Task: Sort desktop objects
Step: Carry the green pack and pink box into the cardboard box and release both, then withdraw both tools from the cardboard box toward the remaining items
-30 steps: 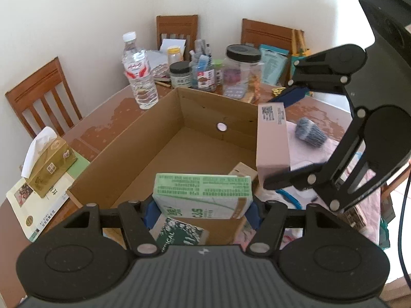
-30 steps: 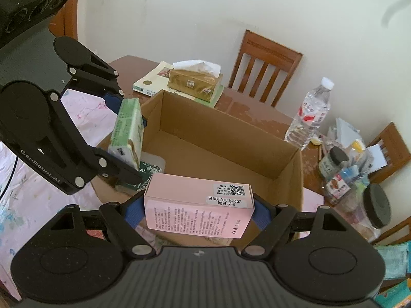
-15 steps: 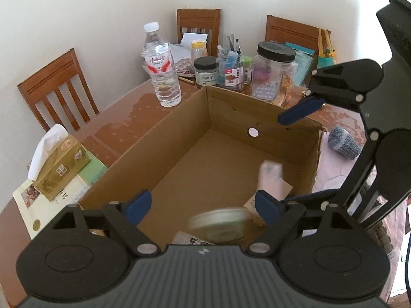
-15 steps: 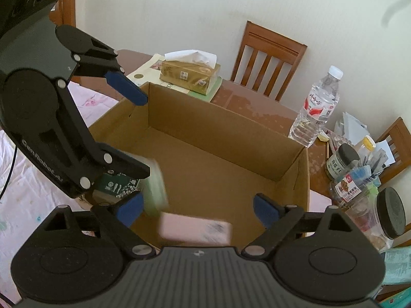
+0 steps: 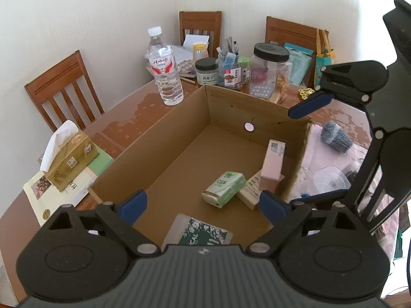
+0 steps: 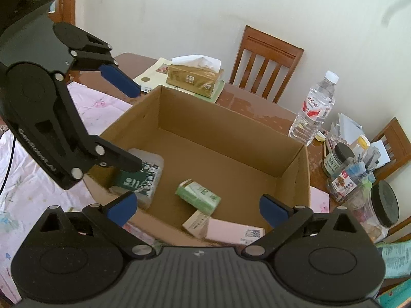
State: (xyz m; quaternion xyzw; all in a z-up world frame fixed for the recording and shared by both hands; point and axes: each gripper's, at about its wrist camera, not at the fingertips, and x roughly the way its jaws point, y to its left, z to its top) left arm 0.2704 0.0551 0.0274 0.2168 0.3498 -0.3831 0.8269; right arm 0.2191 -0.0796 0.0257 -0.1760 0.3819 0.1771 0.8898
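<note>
**Both boxes lying in the carton, both grippers empty**

The green box (image 5: 223,189) lies on its side on the floor of the cardboard carton (image 5: 164,138), toward my end. Just beside it the pink box (image 5: 273,159) leans against the carton's right wall, its lower end resting on a small beige box (image 5: 250,192). A dark green floral packet (image 5: 203,232) lies at the near end of the carton (partly hidden behind my own gripper body).

My left hand-held gripper (image 5: 203,206) is spread wide above the carton with nothing between its blue pads. My right hand-held gripper (image 6: 196,209) is likewise spread and empty, hovering over the carton's right side.

Around the carton on the worktop (image 5: 123,118): a water bottle (image 5: 165,69) and a cluster of jars (image 5: 267,73) at the far end, and a tissue box (image 5: 69,157) resting on booklets to the left.
</note>
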